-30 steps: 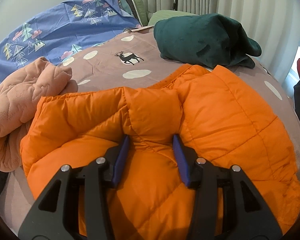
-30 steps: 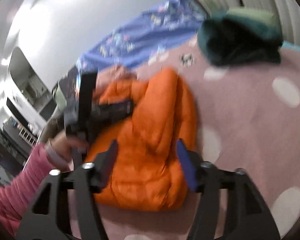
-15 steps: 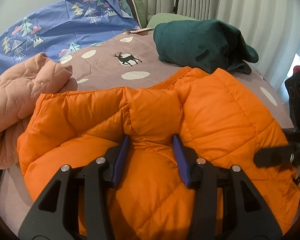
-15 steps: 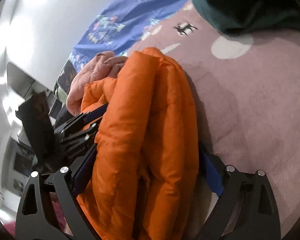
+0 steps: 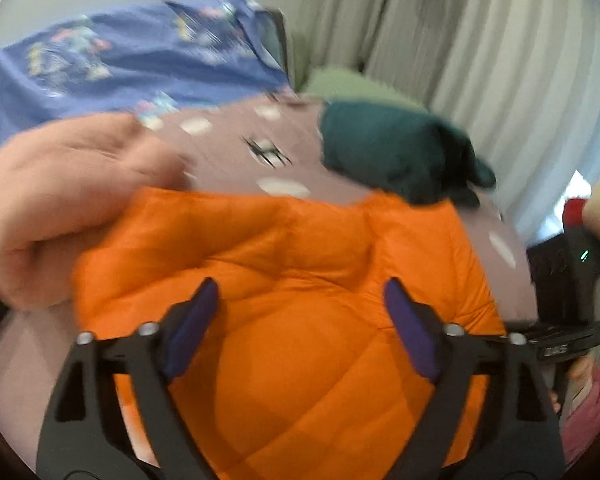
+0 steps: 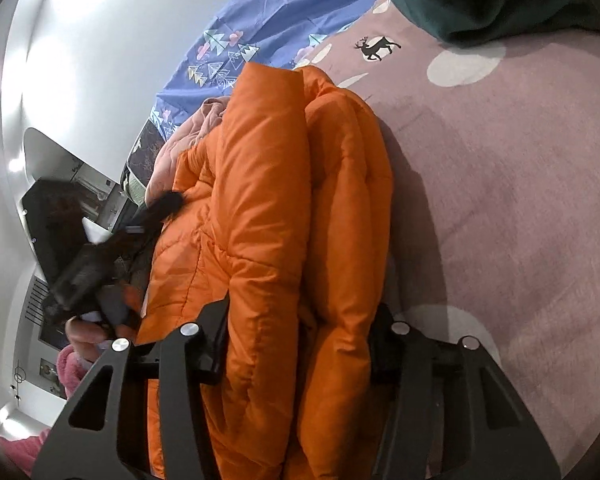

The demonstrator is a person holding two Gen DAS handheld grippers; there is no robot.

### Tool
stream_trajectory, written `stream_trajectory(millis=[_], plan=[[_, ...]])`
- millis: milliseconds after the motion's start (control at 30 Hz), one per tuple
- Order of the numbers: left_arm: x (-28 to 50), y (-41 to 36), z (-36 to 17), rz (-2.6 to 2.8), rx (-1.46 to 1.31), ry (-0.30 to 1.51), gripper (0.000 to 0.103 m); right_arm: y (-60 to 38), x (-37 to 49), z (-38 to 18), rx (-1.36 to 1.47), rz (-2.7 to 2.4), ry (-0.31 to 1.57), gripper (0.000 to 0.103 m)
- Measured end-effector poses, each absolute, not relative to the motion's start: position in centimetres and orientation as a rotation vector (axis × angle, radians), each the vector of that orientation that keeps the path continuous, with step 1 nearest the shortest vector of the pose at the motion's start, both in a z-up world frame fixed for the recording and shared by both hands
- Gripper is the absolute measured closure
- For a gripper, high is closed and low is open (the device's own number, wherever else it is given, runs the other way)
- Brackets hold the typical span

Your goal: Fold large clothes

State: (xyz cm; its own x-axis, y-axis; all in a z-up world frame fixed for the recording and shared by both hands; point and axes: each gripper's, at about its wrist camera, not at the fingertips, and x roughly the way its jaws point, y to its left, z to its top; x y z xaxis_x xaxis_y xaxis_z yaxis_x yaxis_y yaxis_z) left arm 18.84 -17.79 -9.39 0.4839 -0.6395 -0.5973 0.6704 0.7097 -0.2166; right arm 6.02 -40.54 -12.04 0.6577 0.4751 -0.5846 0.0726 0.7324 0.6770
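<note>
An orange puffer jacket [image 5: 300, 232] lies folded on the mauve spotted bedspread [image 6: 520, 200]. In the left wrist view my left gripper [image 5: 300, 286] hovers just over its top face. The jaws are opening and stand wide, with fabric below them but untouched by the pads. In the right wrist view the jacket [image 6: 268, 184] shows as a thick stack of layers seen edge-on. My right gripper [image 6: 302, 308] is closing on that stack and both fingers dig into the fabric. The left gripper [image 6: 100, 264] appears blurred beyond the jacket's left side.
A pink quilted blanket [image 5: 72, 200] is bunched against the jacket's left. A dark green garment [image 5: 392, 152] sits behind it and a blue patterned sheet [image 5: 120, 64] at the back. Curtains [image 5: 480, 60] hang on the right. A hand in a pink sleeve [image 6: 72, 360] holds the left gripper.
The left jaws let go of the pinched fold, spread wide and lifted back. The right gripper came down over the jacket's edge and its jaws narrowed onto the layers.
</note>
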Motion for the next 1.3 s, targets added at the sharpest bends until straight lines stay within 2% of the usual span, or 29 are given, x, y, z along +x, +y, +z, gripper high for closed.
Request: stream_trajectory(millis=[100,200,333,433,500,567,600,633,667,733,800,1067,1300], plan=[[19.4,-13.7,-9.2,-0.753,-0.052,0.722,0.009,-40.4,6.1,-12.0,0.723,0.255,0.828,0.051],[20.7,-11.0,-11.3,-0.702,-0.131,0.821,0.008,-40.1,6.1,-12.0,0.704,0.250,0.828,0.048],[21.4,-9.7,-14.8,-0.756,-0.302,0.951,0.003,-39.4,6.0,-11.6,0.664,0.247,0.843,0.034],[21.5,-9.9,-16.4,-0.808,-0.411,1.015,0.002,-39.1,5.8,-11.7,0.635,0.259,0.845,0.032],[21.6,-10.7,-17.1,-0.854,-0.443,1.048,0.002,-39.1,6.0,-11.9,0.648,0.272,0.844,0.039],[21.3,-11.8,-17.1,-0.880,-0.423,1.042,0.003,-39.1,6.2,-12.0,0.668,0.278,0.839,0.055],[20.8,-12.6,-16.7,-0.886,-0.383,1.009,0.009,-39.1,6.1,-11.8,0.663,0.274,0.833,0.058],[20.4,-13.0,-16.3,-0.892,-0.353,0.978,0.021,-39.0,6.0,-11.5,0.654,0.265,0.826,0.064],[19.8,-13.2,-15.6,-0.897,-0.322,0.946,0.025,-38.9,5.7,-11.0,0.645,0.256,0.812,0.068],[19.1,-13.7,-13.7,-0.910,-0.250,0.881,0.040,-38.7,5.1,-10.0,0.622,0.255,0.777,0.070],[18.0,-14.2,-11.6,-0.918,-0.186,0.812,0.043,-38.7,4.2,-8.7,0.602,0.262,0.728,0.071],[17.7,-17.4,-3.2,-0.948,-0.076,0.618,0.043,-41.3,4.8,-2.3,0.560,0.249,0.558,0.072],[25.3,-20.6,3.9,-0.920,0.019,0.513,0.044,-45.7,12.6,2.2,0.535,0.229,0.460,0.072]])
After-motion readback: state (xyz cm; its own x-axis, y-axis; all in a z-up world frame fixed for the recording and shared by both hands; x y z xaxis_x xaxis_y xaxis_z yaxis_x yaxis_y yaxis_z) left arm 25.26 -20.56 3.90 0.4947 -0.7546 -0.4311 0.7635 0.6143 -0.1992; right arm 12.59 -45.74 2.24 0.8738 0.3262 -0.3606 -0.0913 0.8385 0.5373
